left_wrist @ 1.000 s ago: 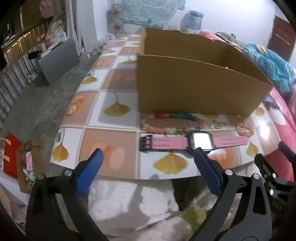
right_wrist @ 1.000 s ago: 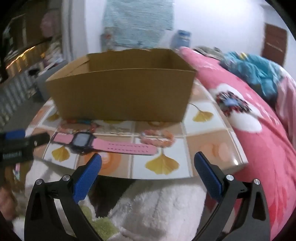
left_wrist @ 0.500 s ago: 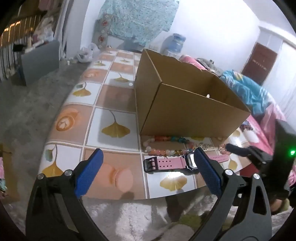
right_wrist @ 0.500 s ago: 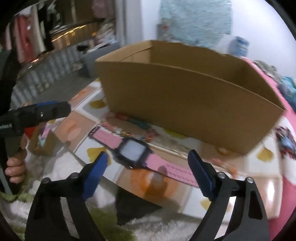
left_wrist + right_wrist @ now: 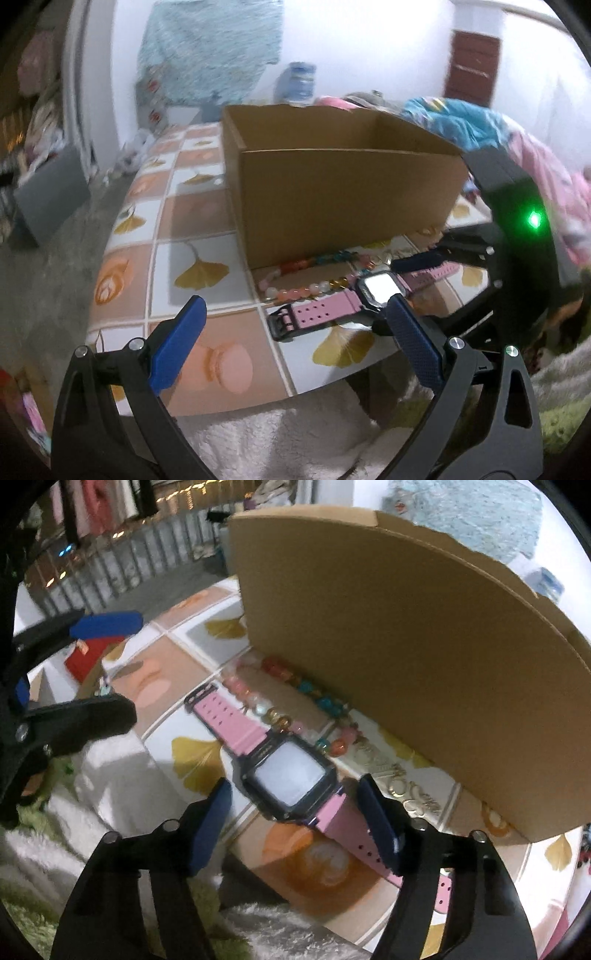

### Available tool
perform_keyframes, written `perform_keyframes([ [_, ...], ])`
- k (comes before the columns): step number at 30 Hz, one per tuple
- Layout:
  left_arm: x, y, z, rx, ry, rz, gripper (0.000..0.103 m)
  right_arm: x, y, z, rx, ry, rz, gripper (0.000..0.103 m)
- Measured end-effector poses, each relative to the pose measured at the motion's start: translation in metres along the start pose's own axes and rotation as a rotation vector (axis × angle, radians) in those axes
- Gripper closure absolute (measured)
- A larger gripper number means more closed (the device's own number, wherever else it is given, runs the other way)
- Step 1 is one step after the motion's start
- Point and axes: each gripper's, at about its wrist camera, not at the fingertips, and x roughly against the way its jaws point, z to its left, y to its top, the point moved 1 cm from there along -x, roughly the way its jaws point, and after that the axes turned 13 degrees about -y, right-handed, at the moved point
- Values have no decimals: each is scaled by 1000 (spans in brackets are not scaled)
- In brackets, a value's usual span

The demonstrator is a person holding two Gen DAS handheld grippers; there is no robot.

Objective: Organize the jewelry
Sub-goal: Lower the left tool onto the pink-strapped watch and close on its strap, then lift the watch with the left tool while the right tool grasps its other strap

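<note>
A pink-strapped watch [image 5: 291,775] with a black square case lies flat on the tiled table [image 5: 192,221], in front of an open cardboard box [image 5: 343,195]. My right gripper [image 5: 295,808] straddles the watch case. Its jaws are closing, and the left pad stands clear of the case. A beaded bracelet [image 5: 280,701] in mixed colours lies between the watch and the box [image 5: 406,627]. In the left wrist view the watch [image 5: 332,306] lies just beyond my left gripper [image 5: 295,332], which is open and holds nothing. The right gripper's fingers [image 5: 417,262] reach in from the right.
Small gold pieces [image 5: 399,786] and a pink bead bracelet [image 5: 495,819] lie along the box's foot. A white fluffy rug [image 5: 277,435] lies below the table edge. A bed with pink bedding [image 5: 546,177] is on the right, a grey bin [image 5: 48,192] on the floor at left.
My right gripper has come down and in over the watch, rolling as its jaws narrowed. It has entered the left wrist view, which has also tilted.
</note>
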Motion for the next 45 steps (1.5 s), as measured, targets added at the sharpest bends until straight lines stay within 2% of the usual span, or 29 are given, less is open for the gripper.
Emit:
perform_keyframes([
  [3, -7, -2, -11, -69, -10, 28, 28, 3, 1, -4, -3, 29, 7, 46],
  [6, -13, -4, -19, -120, -26, 50, 36, 4, -2, -10, -7, 54, 10, 46],
  [11, -22, -8, -36, -241, -19, 87, 42, 10, -15, -37, -103, 202, 40, 47],
  [16, -33, -13, -48, -313, -14, 128, 51, 10, -18, -63, -204, 346, 88, 47],
  [20, -47, -18, -60, -396, 29, 156, 54, 5, -22, -75, -271, 451, 120, 47],
  [23, -55, -21, -68, -428, 53, 173, 66, 3, -20, -79, -317, 506, 133, 47],
  [24, -58, -21, -68, -428, 60, 178, 76, 2, -22, -80, -333, 515, 134, 49],
  [25, -60, -21, -68, -426, 70, 183, 82, 1, -21, -78, -346, 520, 133, 49],
  [26, -63, -21, -67, -417, 69, 194, 83, 1, -22, -77, -357, 519, 132, 49],
  [28, -64, -20, -65, -395, 66, 193, 93, 4, -24, -75, -369, 493, 116, 49],
  [34, -64, -12, -54, -310, -5, 212, 94, 22, -35, -71, -340, 364, 57, 49],
  [40, -66, -8, -52, -271, -35, 221, 94, 36, -42, -54, -211, 150, 0, 52],
  [43, -68, -8, -49, -265, -32, 217, 94, 39, -48, -51, -176, 55, -17, 69],
  [44, -68, -7, -48, -266, -30, 215, 94, 40, -48, -53, -182, 24, -18, 80],
  [45, -68, -7, -49, -268, -25, 211, 95, 39, -49, -56, -192, 10, -17, 87],
])
